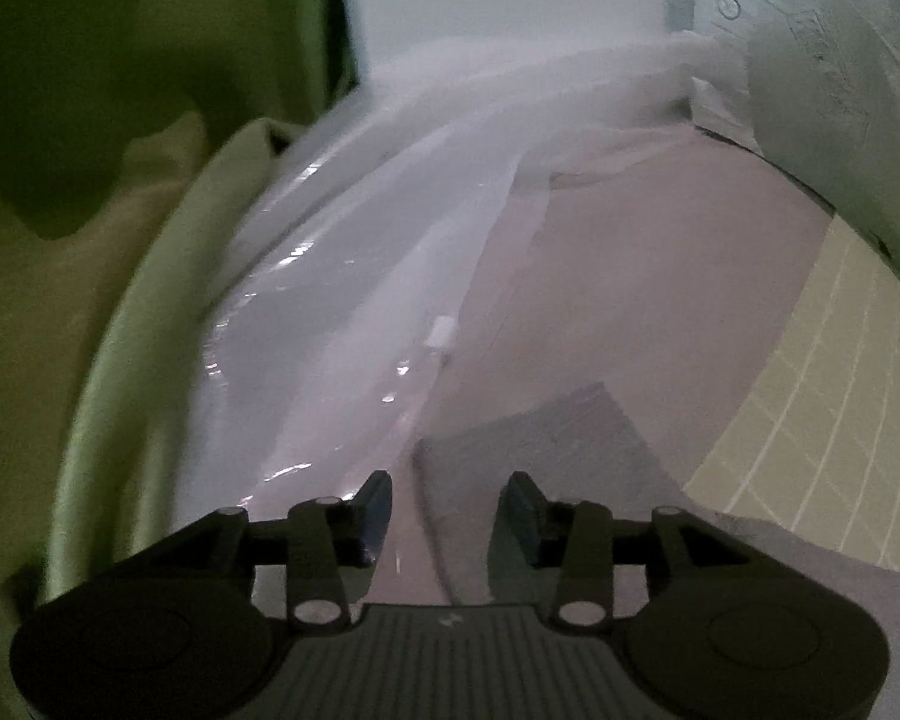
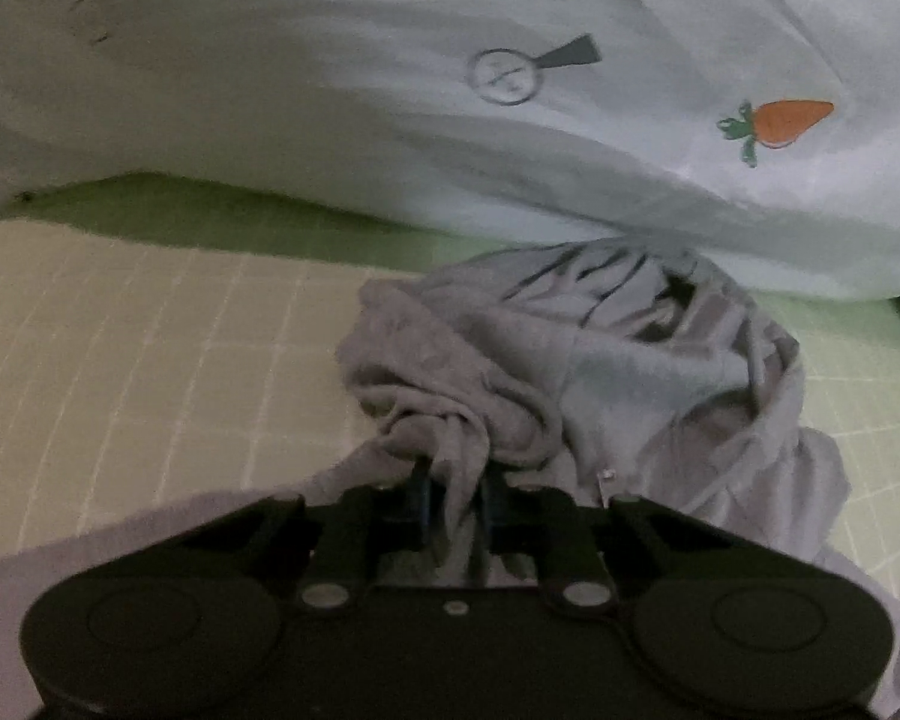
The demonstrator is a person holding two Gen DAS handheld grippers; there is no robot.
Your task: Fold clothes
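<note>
Nearest the lens in the right wrist view, the right gripper (image 2: 455,495) is seen with its jaws drawn close on a twisted bunch of the grey garment (image 2: 576,360), a pinch presumably taken at an edge or corner so that the cloth can be pulled out straight before any fold is made. Beyond the grip, the garment is heaped in a crumpled mound on the green gridded sheet (image 2: 150,336), which serves as the folding surface; it is judged that no fold has yet been formed. Behind the mound, a large pale pillow (image 2: 330,120) printed with a carrot (image 2: 780,120) is laid along the back, just touching the heap, and so bounds the working space. In the left wrist view, the left gripper (image 1: 444,510) is held with its jaws well apart and nothing between them, above a flat grey corner of cloth (image 1: 540,444) that may belong to the same garment, apparently ready for a second hold. Ahead of it, a glossy clear plastic wrap (image 1: 306,312) is spread, and a green curtain (image 1: 90,120) hangs at the left.
</note>
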